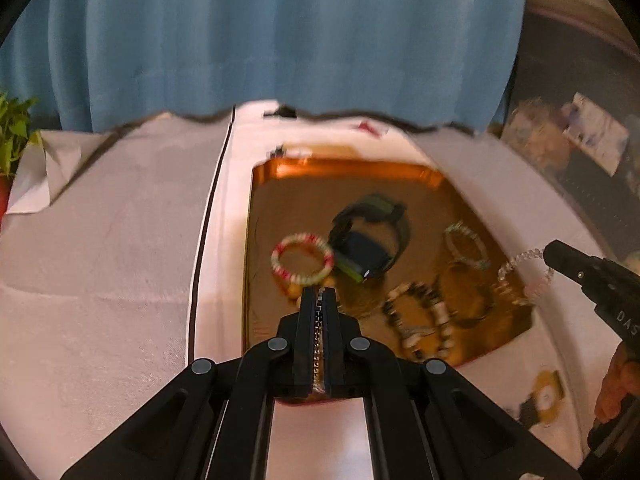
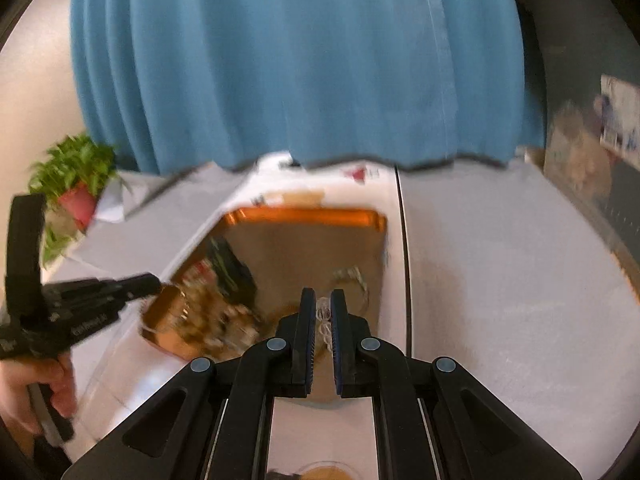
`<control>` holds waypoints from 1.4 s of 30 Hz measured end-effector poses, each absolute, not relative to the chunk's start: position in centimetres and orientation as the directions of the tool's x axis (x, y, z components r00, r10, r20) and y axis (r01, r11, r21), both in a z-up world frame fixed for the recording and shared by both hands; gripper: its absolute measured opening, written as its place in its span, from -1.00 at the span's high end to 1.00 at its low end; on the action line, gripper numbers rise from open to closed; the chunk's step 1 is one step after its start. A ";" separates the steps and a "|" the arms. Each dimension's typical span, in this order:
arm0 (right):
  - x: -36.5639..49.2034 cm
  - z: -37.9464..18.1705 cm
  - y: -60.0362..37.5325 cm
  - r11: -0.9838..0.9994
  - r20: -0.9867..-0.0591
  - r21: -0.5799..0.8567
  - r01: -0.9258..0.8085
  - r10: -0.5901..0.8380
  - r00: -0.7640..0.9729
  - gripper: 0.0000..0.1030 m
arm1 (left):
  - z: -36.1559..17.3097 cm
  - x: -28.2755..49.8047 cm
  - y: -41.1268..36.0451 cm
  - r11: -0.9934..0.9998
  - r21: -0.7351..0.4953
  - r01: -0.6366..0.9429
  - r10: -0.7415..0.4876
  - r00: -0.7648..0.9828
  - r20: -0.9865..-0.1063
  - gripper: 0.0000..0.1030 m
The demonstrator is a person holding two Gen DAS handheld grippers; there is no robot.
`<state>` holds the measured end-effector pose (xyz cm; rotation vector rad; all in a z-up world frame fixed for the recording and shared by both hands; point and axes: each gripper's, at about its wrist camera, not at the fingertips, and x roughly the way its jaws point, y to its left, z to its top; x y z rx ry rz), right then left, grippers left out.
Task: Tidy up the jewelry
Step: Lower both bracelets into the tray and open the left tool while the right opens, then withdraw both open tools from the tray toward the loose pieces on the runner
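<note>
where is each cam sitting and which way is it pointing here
Left wrist: sits on the left gripper, jaws shut on a thin chain, looking forward over the copper tray toward the blue curtain; the right gripper enters at right.
Right wrist: sits on the right gripper, closed on a clear bead bracelet, facing the same way; the left gripper and a hand show at left.
Shared: tray, curtain, potted plant.

"DAS" on right gripper

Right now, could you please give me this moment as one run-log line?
left tool: shut on thin chain | right tool: shut on clear bead bracelet | copper tray: watch, bracelets inside
</note>
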<state>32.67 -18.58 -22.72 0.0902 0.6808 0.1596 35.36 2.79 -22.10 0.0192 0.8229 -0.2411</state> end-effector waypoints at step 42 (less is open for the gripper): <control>22.5 -20.4 -18.8 0.970 -0.473 0.223 -0.099 0.197 0.859 -0.37 | -16.6 23.6 0.8 0.957 -0.107 0.269 -0.273 0.717 -0.641 -0.40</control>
